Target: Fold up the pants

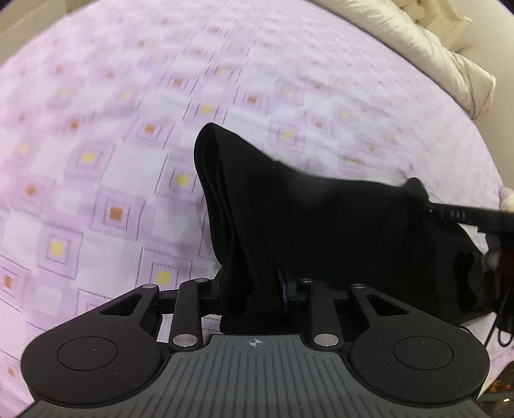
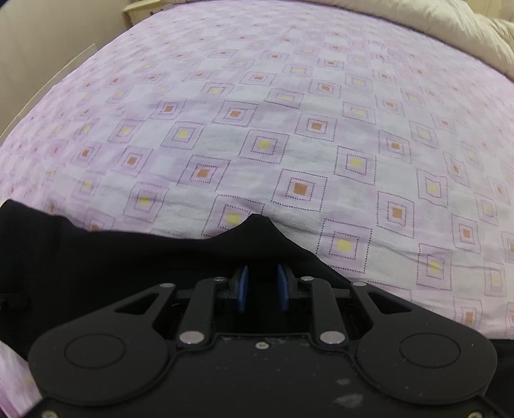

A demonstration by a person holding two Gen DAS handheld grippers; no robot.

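The black pants hang in a thick folded bunch above the pink patterned bedspread. My left gripper is shut on one end of the fabric, which covers its fingers. In the right wrist view my right gripper is shut on the pants; its blue pads pinch black cloth between them. The right gripper also shows at the right edge of the left wrist view, holding the other end of the stretched fabric.
A cream duvet is bunched along the far edge of the bed, and shows in the right wrist view too. A beige wall and a board border the bed on the left.
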